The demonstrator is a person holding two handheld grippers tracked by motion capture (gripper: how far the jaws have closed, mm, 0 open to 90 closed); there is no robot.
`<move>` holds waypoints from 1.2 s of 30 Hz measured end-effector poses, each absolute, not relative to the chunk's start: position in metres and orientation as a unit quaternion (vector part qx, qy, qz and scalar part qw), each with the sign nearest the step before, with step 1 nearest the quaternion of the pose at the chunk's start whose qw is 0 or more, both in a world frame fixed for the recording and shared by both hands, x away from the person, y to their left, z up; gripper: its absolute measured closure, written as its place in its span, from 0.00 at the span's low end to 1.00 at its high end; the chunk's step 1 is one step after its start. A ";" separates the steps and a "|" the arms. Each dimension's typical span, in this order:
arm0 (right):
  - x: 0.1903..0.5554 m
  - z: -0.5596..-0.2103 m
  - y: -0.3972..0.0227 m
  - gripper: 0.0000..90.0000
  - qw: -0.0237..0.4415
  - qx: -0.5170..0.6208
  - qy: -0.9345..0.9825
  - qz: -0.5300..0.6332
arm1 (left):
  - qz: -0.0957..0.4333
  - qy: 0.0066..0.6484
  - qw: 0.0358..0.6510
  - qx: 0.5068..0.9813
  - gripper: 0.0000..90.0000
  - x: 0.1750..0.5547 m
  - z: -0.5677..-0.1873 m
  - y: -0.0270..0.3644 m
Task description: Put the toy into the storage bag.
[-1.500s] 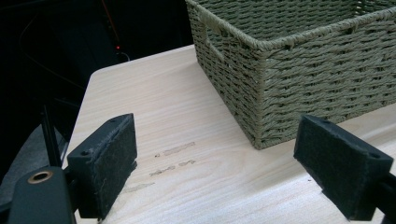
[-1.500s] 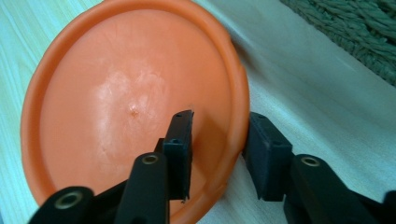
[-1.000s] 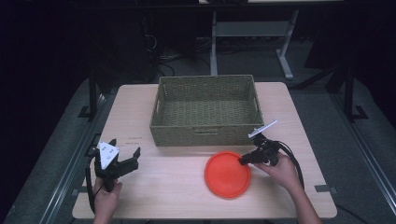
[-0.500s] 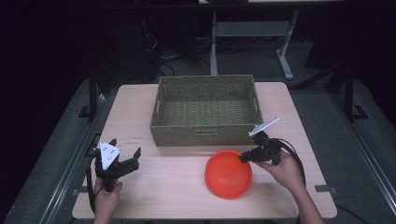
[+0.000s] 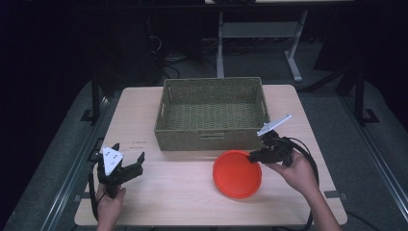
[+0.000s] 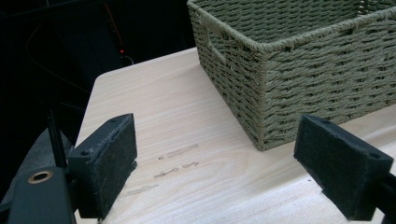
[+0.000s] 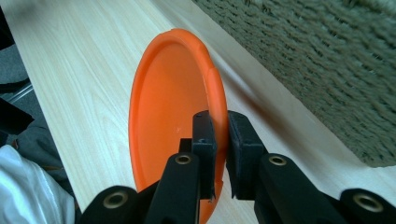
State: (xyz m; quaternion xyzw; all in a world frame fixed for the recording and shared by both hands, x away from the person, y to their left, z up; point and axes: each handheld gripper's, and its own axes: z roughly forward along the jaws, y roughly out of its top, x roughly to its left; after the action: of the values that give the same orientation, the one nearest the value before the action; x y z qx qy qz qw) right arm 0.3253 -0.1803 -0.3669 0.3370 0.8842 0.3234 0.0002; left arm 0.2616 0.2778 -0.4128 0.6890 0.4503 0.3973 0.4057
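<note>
The right tongs point(image 5: 253, 156) were pinching the rim of the orange plate point(image 5: 236, 173), tilting it up just before the wicker basket point(image 5: 211, 139), into which it seemingly had yet to go, while the left tongs point(image 5: 129, 162) hung spread above the table point(image 5: 183, 202).

Wide-apart gripper point(image 6: 233, 175), wicker basket point(image 6: 299, 70), table point(image 6: 159, 107)

Both grippers black: left gripper point(image 5: 126, 166) with grey triangular plate, felt-faced rectangular pads point(image 6: 108, 164); right gripper point(image 7: 218, 128) with brass-ringed screw holes, black cable, grey plate.
</note>
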 end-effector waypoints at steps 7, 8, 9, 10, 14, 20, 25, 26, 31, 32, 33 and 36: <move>0.324 -0.356 -0.180 0.91 0.008 0.337 0.886 0.318 | 0.397 0.451 0.406 0.689 0.14 0.261 -0.413 0.277; 0.325 -0.353 -0.180 0.91 0.010 0.335 0.888 0.315 | 0.398 0.449 0.404 0.691 0.14 0.261 -0.413 0.277; 0.325 -0.353 -0.180 0.91 0.010 0.335 0.888 0.315 | 0.398 0.449 0.404 0.691 0.14 0.261 -0.413 0.277; 0.325 -0.350 -0.180 0.91 0.013 0.333 0.889 0.313 | 0.398 0.447 0.403 0.692 0.14 0.261 -0.413 0.278; 0.326 -0.344 -0.179 0.91 0.015 0.333 0.890 0.313 | 0.397 0.450 0.404 0.690 0.14 0.261 -0.413 0.278; 0.329 -0.327 -0.180 0.91 0.022 0.331 0.890 0.313 | 0.397 0.451 0.404 0.689 0.14 0.261 -0.413 0.278; 0.330 -0.315 -0.178 0.91 0.025 0.326 0.893 0.310 | 0.397 0.450 0.403 0.691 0.14 0.261 -0.413 0.278; 0.331 -0.311 -0.178 0.91 0.027 0.323 0.894 0.310 | 0.397 0.450 0.404 0.690 0.14 0.261 -0.413 0.278; 0.333 -0.302 -0.175 0.91 0.031 0.322 0.895 0.307 | 0.397 0.451 0.405 0.689 0.14 0.261 -0.413 0.278; 0.334 -0.300 -0.175 0.91 0.031 0.323 0.895 0.307 | 0.397 0.452 0.405 0.689 0.14 0.261 -0.413 0.278; 0.335 -0.299 -0.175 0.91 0.032 0.323 0.895 0.307 | 0.397 0.451 0.405 0.689 0.14 0.260 -0.413 0.278; 0.337 -0.291 -0.175 0.91 0.035 0.321 0.895 0.309 | 0.397 0.451 0.405 0.689 0.14 0.260 -0.413 0.278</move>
State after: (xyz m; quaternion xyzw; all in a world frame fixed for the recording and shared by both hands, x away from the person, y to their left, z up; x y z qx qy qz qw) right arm 0.3367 -0.1746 -0.2906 0.3212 0.8946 0.3088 0.0347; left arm 0.2604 0.2781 -0.4127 0.6890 0.4506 0.3975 0.4052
